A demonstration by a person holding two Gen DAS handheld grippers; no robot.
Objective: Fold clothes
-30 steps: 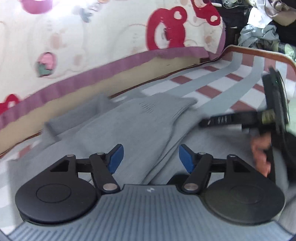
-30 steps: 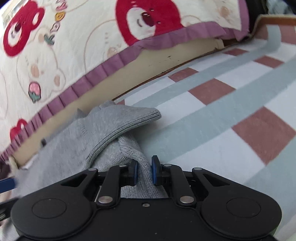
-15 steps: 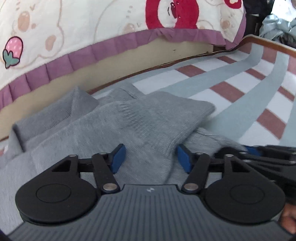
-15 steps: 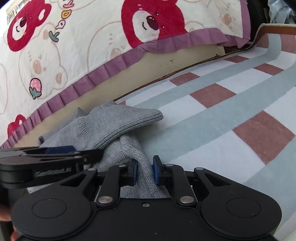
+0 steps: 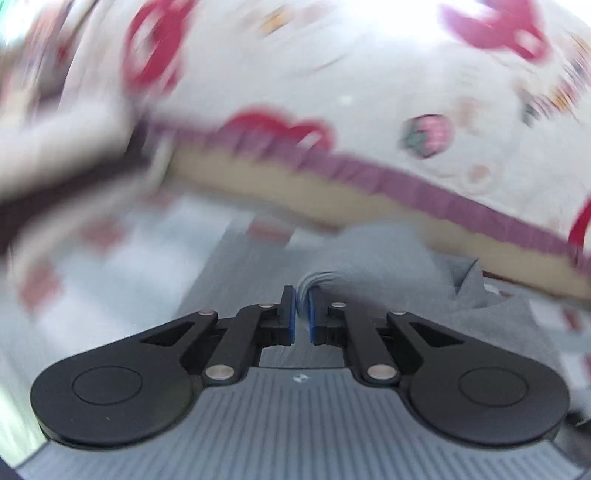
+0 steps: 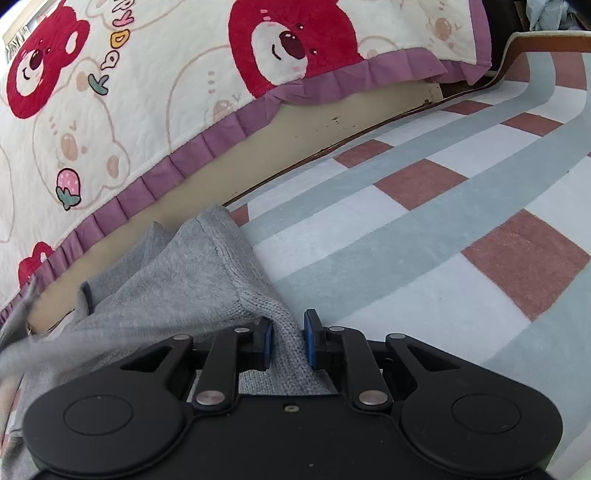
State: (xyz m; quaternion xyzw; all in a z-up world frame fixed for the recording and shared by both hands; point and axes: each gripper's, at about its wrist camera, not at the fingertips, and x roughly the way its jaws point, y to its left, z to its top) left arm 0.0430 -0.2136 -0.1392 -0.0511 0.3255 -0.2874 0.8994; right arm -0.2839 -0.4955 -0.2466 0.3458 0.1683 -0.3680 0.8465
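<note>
A grey knit sweater (image 6: 166,280) lies on the checked rug beside the bed. My right gripper (image 6: 288,334) sits low at the sweater's near right corner, shut on a fold of knit that stands up between its blue pads. The left wrist view is smeared by motion. In it my left gripper (image 5: 302,295) is shut on a ribbed grey edge of the sweater (image 5: 388,266), which trails off to the right behind it. In the right wrist view a stretched grey strip of the sweater blurs out past the left edge.
The rug (image 6: 424,229) has grey stripes and red-brown squares and spreads to the right. A bed side with a bear-print quilt (image 6: 184,74) and purple frill runs along the far side. A pile of clothes (image 6: 546,14) lies at the far right corner.
My left gripper closed on the sweater and swung fast to the left. The sleeve that lay folded across the top is pulled away to the left. My right gripper kept its grip and place.
</note>
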